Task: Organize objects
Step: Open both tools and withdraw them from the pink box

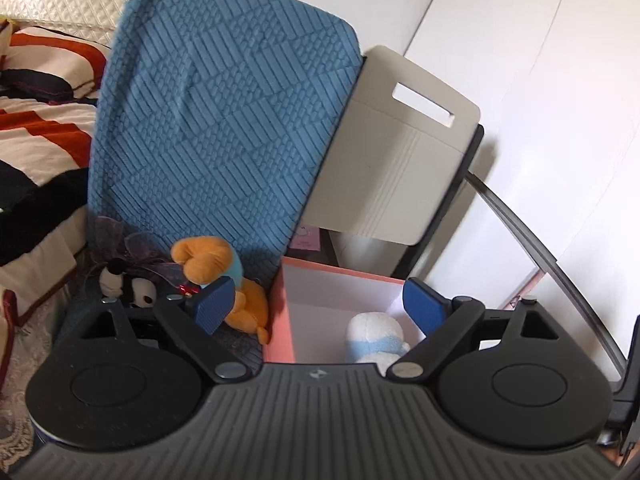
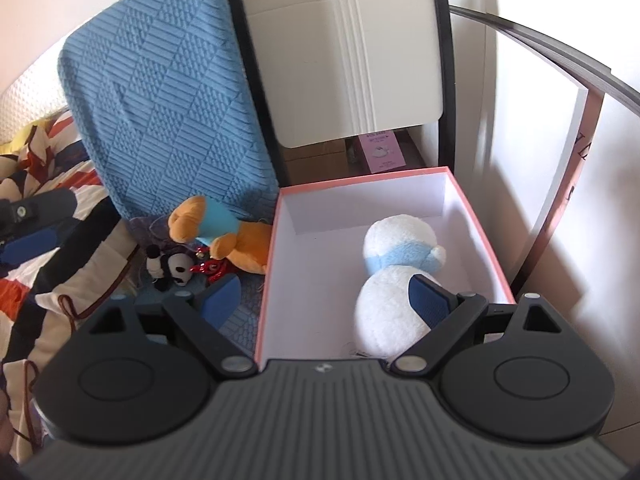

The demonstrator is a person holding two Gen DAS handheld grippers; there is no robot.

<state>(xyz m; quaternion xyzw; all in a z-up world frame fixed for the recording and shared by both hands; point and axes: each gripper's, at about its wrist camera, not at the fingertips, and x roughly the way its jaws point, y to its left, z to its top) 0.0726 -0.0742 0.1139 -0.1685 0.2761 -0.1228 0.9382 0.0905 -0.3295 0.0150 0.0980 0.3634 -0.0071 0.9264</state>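
A pink-rimmed white box (image 2: 280, 240) (image 1: 280, 312) stands on the blue seat. A white plush snowman with a light blue scarf (image 2: 396, 264) (image 1: 376, 340) lies inside it. Left of the box lie an orange plush dog (image 2: 224, 236) (image 1: 216, 268), a small black-and-white panda plush (image 2: 176, 268) (image 1: 140, 292) and a red trinket (image 2: 210, 268). My right gripper (image 2: 324, 300) is open and empty above the box's near edge, its right finger over the snowman. My left gripper (image 1: 320, 308) is open and empty, its left finger in front of the orange dog. It also shows at the left edge of the right wrist view (image 2: 32, 224).
A blue knitted chair back (image 1: 224, 112) (image 2: 160, 100) rises behind the toys. A beige chair back with a handle slot (image 1: 396, 152) (image 2: 344, 52) stands behind the box. A striped blanket (image 1: 40, 128) (image 2: 48, 264) lies on the left. A white wall (image 1: 560, 80) is on the right.
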